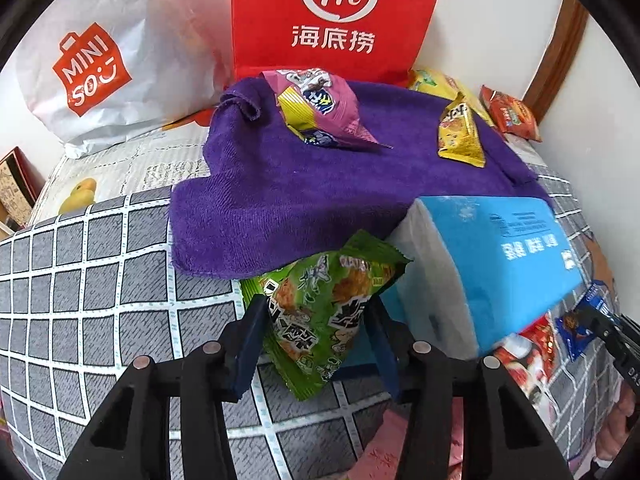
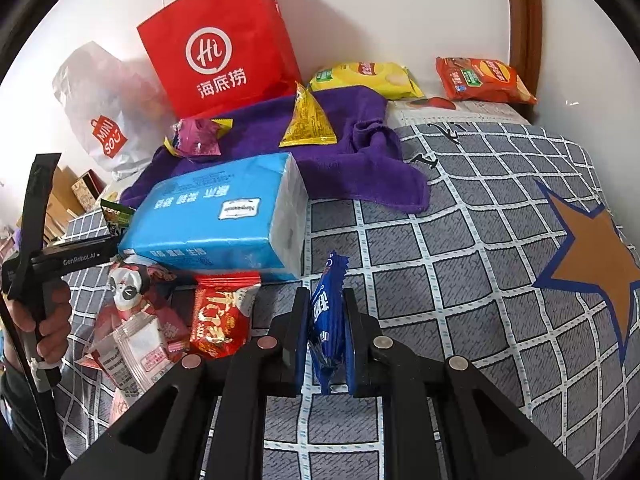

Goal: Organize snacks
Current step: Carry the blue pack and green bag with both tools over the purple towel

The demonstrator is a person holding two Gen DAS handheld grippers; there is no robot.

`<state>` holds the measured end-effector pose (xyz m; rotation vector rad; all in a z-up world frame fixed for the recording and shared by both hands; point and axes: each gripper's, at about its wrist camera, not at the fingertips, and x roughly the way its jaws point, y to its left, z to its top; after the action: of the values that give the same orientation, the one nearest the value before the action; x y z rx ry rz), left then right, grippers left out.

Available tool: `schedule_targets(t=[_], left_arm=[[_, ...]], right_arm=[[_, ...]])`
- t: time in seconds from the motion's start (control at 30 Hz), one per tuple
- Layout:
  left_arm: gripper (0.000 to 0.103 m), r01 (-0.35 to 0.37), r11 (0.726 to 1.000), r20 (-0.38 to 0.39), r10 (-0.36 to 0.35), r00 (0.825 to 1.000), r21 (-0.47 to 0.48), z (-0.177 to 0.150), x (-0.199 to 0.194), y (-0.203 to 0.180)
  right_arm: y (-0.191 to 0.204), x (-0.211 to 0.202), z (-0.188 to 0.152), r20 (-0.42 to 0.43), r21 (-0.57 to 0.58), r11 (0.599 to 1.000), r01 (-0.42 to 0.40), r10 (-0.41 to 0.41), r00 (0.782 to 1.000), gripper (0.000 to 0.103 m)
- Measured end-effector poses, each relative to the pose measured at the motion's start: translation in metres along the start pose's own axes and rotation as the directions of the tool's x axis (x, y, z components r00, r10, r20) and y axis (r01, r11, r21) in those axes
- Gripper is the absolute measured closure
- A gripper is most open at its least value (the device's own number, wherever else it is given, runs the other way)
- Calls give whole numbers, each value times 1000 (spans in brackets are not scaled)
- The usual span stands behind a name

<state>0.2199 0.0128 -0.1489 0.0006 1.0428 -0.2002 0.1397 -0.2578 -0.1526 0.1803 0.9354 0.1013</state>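
Observation:
My left gripper [image 1: 316,312] is shut on a green snack packet [image 1: 320,312], held just above the checked bedspread beside the blue tissue pack [image 1: 492,264]. My right gripper [image 2: 325,312] is shut on a dark blue snack packet [image 2: 329,320], standing on edge between the fingers; that packet also shows in the left wrist view [image 1: 580,324]. A purple towel [image 1: 312,192] carries a pink packet [image 1: 320,108] and a yellow triangular packet [image 1: 460,132]. A red packet [image 2: 220,312] and pink-white packets [image 2: 136,328] lie left of my right gripper.
A red paper bag [image 2: 224,44] and a white Miniso bag [image 2: 104,120] stand against the wall behind the towel. A yellow chip bag [image 2: 364,76] and an orange chip bag [image 2: 484,80] lie at the far bed edge. A wooden post [image 2: 524,32] stands at the back right.

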Motion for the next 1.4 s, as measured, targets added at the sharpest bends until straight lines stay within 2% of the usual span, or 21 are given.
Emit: schedule_targets(t=[0.27, 0.67, 0.93, 1.4], left_arm=[[56, -7, 1000, 27, 7, 1000, -4, -15, -35, 3], [56, 67, 998, 73, -67, 995, 1, -35, -90, -19], [56, 92, 996, 110, -93, 990, 16, -22, -112, -38], [56, 86, 995, 169, -94, 981, 52, 23, -135, -58]], right_arm=[[13, -17, -4, 24, -10, 1000, -12, 12, 1000, 88], [34, -50, 2, 63, -28, 1000, -14, 16, 998, 88], [49, -67, 21, 89, -57, 998, -23, 28, 996, 88], [73, -77, 82, 152, -127, 992, -27, 47, 987, 88]])
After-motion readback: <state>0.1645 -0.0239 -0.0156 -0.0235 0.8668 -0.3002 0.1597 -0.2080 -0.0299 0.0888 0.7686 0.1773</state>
